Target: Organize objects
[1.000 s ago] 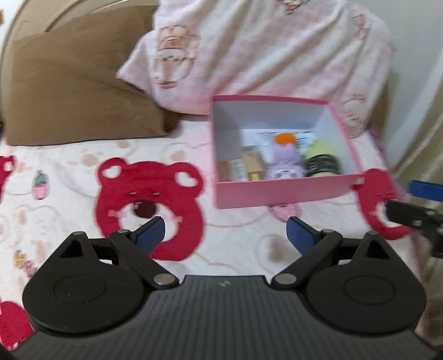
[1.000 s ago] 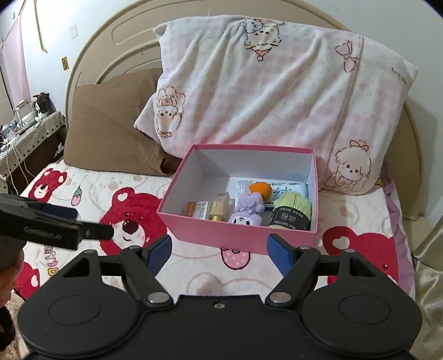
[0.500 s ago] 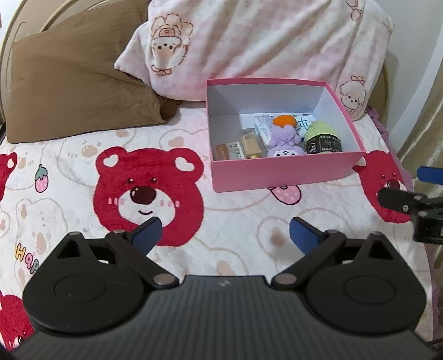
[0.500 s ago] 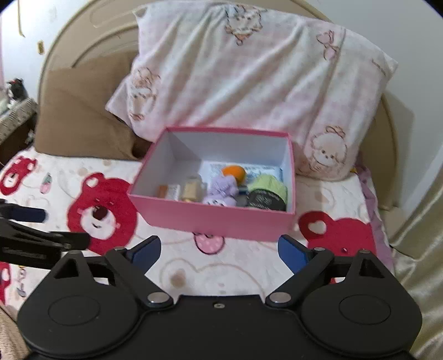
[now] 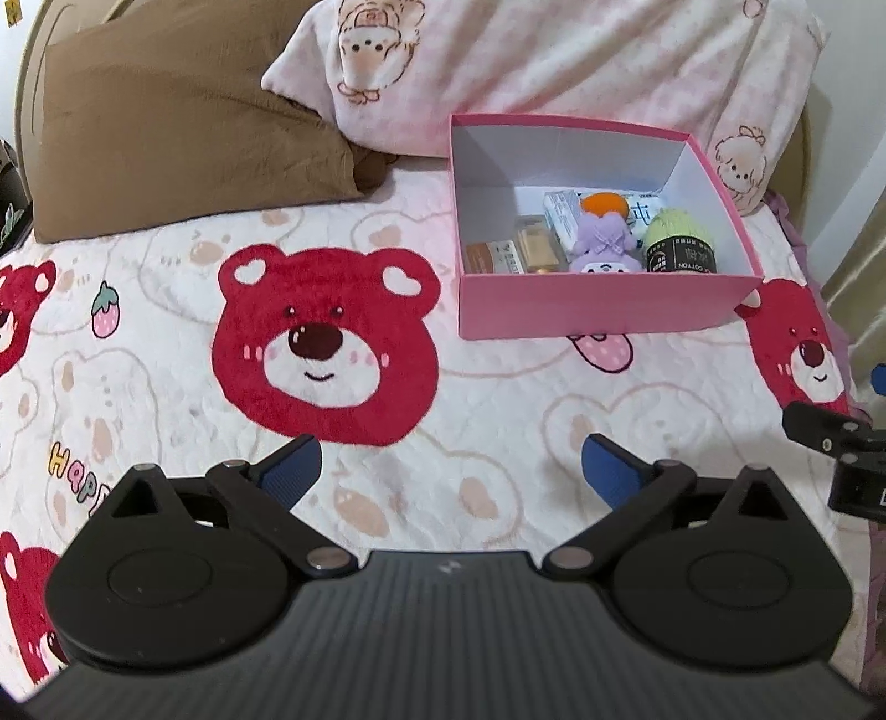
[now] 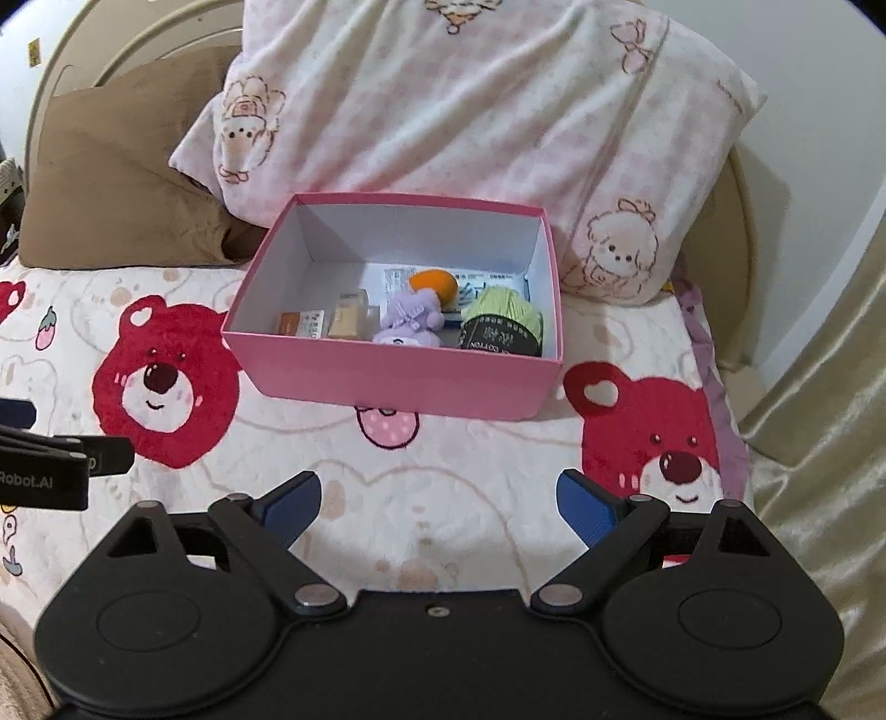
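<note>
My right gripper hangs over the bear blanket, its jaws just opened wide, nothing between them. Ahead sits the pink box, against the pillow. Inside it: green yarn, a purple plush, an orange ball, small cartons. My left gripper pokes in at the left edge.

Home bedroom; bed with bear-print blanket; pink pillow, brown pillow against headboard
</note>
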`<state>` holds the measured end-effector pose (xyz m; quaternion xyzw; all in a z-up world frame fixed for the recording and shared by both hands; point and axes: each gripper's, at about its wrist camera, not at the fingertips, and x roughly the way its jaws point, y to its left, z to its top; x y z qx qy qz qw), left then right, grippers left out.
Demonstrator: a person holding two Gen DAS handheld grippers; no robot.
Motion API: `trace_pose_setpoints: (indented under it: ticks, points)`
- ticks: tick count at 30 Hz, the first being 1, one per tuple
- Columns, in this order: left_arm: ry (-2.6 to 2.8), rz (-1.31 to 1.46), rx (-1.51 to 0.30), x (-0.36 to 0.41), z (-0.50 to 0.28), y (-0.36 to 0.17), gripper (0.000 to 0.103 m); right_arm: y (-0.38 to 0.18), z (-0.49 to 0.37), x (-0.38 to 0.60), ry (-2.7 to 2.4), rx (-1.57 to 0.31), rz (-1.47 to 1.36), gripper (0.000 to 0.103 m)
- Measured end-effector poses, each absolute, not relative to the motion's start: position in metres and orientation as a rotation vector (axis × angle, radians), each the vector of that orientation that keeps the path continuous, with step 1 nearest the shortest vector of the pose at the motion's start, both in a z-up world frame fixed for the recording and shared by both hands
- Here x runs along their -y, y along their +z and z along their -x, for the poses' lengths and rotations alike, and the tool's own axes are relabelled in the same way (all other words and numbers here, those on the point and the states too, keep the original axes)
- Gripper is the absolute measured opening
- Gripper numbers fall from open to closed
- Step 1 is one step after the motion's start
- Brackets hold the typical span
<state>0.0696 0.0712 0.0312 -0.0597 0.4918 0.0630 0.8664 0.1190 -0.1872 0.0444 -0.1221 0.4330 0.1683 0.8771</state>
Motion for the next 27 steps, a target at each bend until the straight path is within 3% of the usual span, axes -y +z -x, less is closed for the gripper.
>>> trace_pose_setpoints:
  ticks: [27]
  points:
    - [0.144, 0.128, -1.080, -0.062, -0.072, 0.020, 0.102, 0.041, -0.125, 0.196, 0.301, -0.936, 0.218, 0.094]
